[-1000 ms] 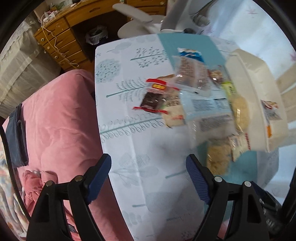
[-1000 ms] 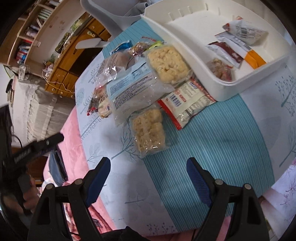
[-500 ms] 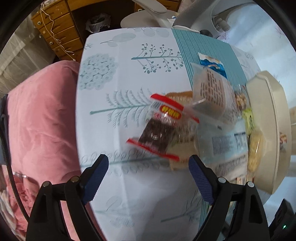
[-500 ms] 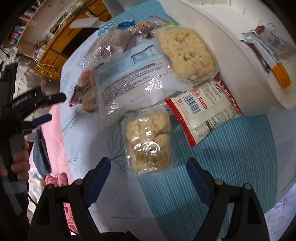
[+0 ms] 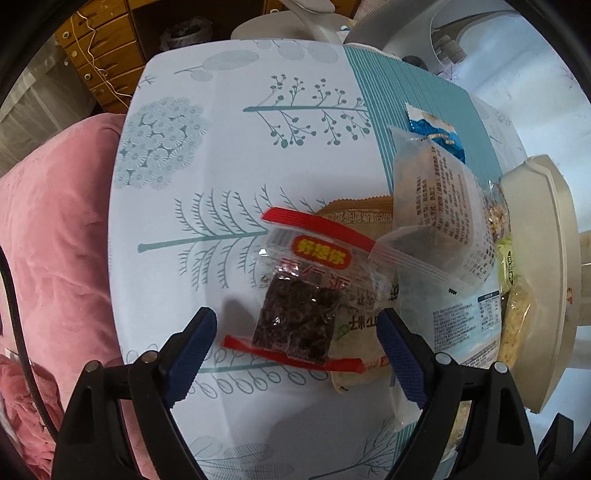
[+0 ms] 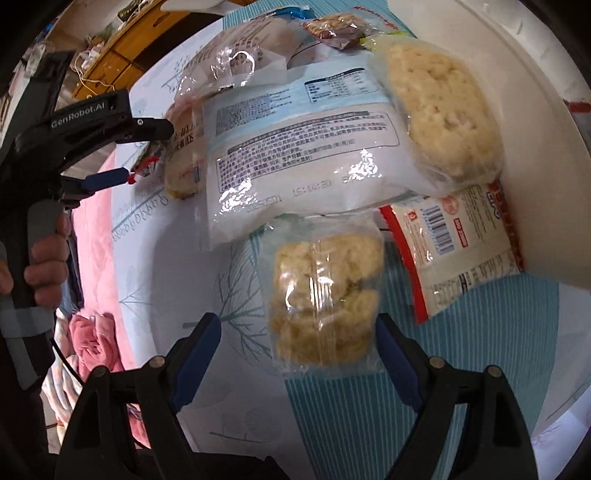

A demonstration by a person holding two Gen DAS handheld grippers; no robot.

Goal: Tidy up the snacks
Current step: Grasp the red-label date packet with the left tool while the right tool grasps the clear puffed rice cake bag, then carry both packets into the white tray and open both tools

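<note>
Snacks lie in an overlapping heap on the patterned tablecloth (image 5: 229, 155), against the side of a white bin (image 5: 546, 258).

My left gripper (image 5: 297, 345) points steeply down over the near edge of the heap. Its blue pads (image 5: 192, 343) stand spread on either side of a red-edged packet of dark dried fruit (image 5: 299, 317), without pressing on it. In the right wrist view my left hand (image 6: 44, 258) wraps the grey handle at the left.

My right gripper (image 6: 299, 354) also points steeply down. Its jaws are closing, with a clear packet of pale puffed cakes (image 6: 325, 295) between them; the pads do not touch it.

Count, right wrist view:
- Two clear packets of pale cakes: the one between my jaws and a second (image 6: 439, 110) leaning on the bin.
- One large white-and-blue printed bag (image 6: 295, 147) between them, overlapping both.
- One red-and-white barcoded packet (image 6: 461, 251) beside the bin wall.
- One small packet of nuts (image 6: 332, 27) at the far end.

The left wrist view adds one blue packet (image 5: 439, 134), one clear printed bag (image 5: 439, 206) and one tan packet (image 5: 354, 218) under the others.
</note>
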